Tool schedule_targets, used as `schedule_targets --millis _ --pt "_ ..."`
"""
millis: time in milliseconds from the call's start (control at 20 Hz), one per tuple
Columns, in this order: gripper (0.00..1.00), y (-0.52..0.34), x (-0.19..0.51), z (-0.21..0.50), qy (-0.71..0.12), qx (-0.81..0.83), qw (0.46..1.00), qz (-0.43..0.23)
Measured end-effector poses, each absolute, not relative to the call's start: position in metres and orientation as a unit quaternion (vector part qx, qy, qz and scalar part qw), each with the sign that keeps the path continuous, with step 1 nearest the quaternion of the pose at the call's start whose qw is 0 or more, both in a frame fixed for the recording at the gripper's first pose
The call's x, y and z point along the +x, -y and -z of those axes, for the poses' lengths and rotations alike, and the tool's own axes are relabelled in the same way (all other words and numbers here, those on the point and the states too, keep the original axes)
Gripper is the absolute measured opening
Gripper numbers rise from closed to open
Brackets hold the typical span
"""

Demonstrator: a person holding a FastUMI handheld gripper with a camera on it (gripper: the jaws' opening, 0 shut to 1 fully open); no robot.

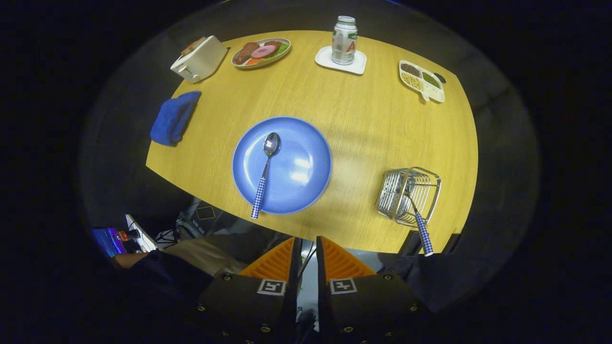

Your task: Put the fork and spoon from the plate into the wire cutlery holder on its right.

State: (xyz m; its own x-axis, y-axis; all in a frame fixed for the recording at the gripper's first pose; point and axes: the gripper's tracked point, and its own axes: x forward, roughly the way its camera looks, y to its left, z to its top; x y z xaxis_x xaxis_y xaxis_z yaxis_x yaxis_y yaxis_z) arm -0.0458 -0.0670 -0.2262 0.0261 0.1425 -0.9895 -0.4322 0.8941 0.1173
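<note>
While I held the gripper (306, 248) high above the near edge of the table (382, 124), its fingers stood almost closed, a thin gap between them and nothing in it. Straight ahead and a touch left lay the blue plate (306, 191), and on it the spoon (266, 173), long axis running nearly away from me, checked handle toward the fingers and overhanging the rim, bowl at the far end. Off to the right sat the wire cutlery holder (406, 196), with a checked handle (422, 234), the fork's by my reckoning, already leaning out of it. So I judged the spoon next: open up, drop forward-left, close across that near handle.
</note>
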Motion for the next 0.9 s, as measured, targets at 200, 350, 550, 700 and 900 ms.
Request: schedule_targets --millis 200,350,550,700,900 --pt "0.19 0.031 -0.048 0.238 -0.670 -0.108 0.702 -0.215" --pt "0.19 0.010 -0.050 0.247 -0.673 -0.108 0.697 -0.222" --pt "0.19 -0.015 -0.049 0.267 -0.682 -0.097 0.690 -0.219" --pt "0.19 -0.026 -0.051 0.277 -0.691 -0.084 0.685 -0.215" --pt "0.19 -0.037 -0.046 0.287 -0.694 -0.072 0.686 -0.208"
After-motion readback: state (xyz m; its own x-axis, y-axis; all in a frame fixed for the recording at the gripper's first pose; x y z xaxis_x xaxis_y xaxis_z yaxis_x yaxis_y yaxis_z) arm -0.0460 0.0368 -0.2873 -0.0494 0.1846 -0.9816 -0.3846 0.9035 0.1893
